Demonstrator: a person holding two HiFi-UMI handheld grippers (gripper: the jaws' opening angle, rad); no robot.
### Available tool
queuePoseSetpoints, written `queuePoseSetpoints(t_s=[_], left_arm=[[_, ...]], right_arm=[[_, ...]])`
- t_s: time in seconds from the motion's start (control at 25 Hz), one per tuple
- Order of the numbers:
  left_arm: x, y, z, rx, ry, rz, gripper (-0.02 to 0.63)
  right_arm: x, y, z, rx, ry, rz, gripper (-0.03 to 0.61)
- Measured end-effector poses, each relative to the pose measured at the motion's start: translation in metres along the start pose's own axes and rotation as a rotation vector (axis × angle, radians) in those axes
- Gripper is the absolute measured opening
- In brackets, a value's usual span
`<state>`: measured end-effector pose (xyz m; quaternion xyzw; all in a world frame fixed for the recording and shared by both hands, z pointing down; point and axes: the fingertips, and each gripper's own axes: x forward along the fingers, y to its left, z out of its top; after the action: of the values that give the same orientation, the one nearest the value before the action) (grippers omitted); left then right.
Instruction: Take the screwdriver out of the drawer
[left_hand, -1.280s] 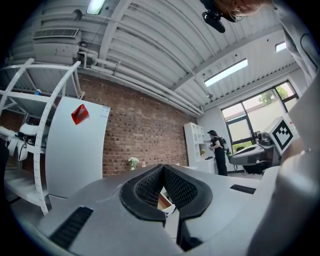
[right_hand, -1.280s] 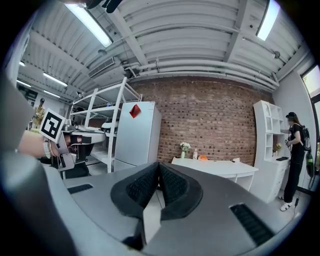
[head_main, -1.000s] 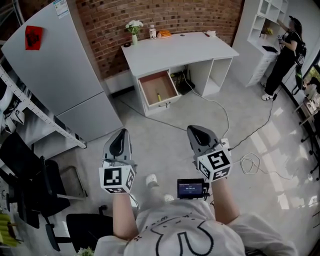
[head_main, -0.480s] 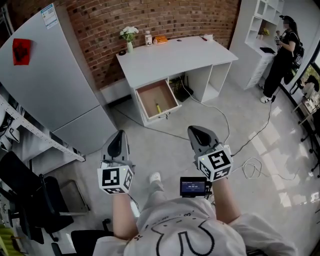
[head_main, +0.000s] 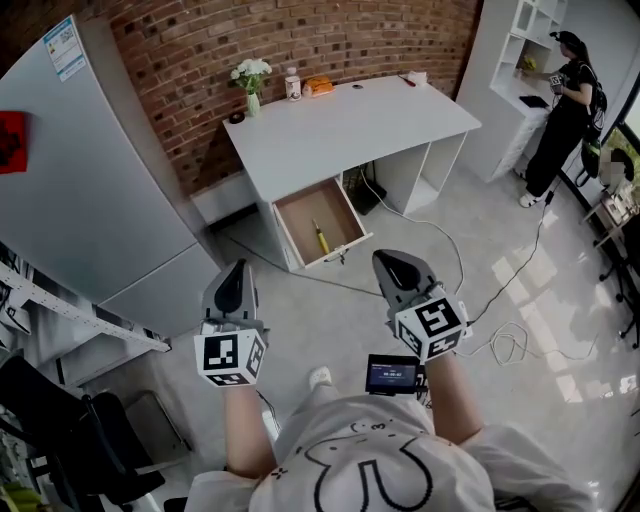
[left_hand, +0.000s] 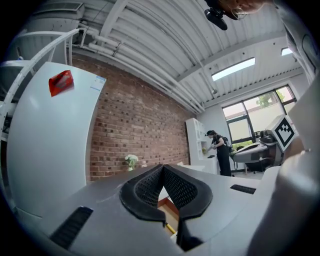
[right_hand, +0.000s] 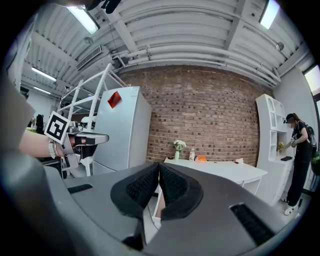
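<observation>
Fingers (left_hand: 145, 190) closed; one screwdriver (head_main: 321, 238), one drawer (head_main: 346, 214).

You're facing a white desk (head_main: 350, 125) standing against a brick wall (head_main: 330, 40), a vase of flowers (head_main: 251, 80) sitting on it, a refrigerator (head_main: 90, 190) standing left, a person (head_main: 560, 115) standing at white shelves (head_main: 505, 70).

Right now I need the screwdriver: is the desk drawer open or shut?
Open: the drawer is pulled out from the desk, screwdriver visible inside.

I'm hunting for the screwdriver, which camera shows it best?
Head view: the screwdriver lies plainly in the open drawer. Left gripper view shows only a yellow sliver; right gripper view shows none.
</observation>
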<state>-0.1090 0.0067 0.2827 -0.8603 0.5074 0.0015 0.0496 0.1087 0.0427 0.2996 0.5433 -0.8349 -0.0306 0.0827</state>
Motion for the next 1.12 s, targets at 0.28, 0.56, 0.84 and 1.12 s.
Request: queuePoseSetpoints(t_s=[0.28, 0.56, 0.84, 1.12], left_arm=[[0.062, 0.05, -0.016, -0.03, 0.028, -0.041, 0.005], [0.093, 0.074, -0.038, -0.066, 0.062, -0.049, 0.005], [0.125, 0.086, -0.062, -0.086, 0.11, -0.045, 0.006], [0.169, 0.101, -0.076, -0.082, 0.131, -0.009, 0.005]], right_arm=[[0.071, -0.013, 0.0, 0.014, 0.043, -0.041, 0.018], [0.105, -0.019, -0.016, 0.041, 0.09, -0.048, 0.018], [0.14, -0.034, -0.034, 0.072, 0.129, -0.031, 0.019], [0.191, -0.07, -0.04, 0.084, 0.12, -0.012, 0.02]])
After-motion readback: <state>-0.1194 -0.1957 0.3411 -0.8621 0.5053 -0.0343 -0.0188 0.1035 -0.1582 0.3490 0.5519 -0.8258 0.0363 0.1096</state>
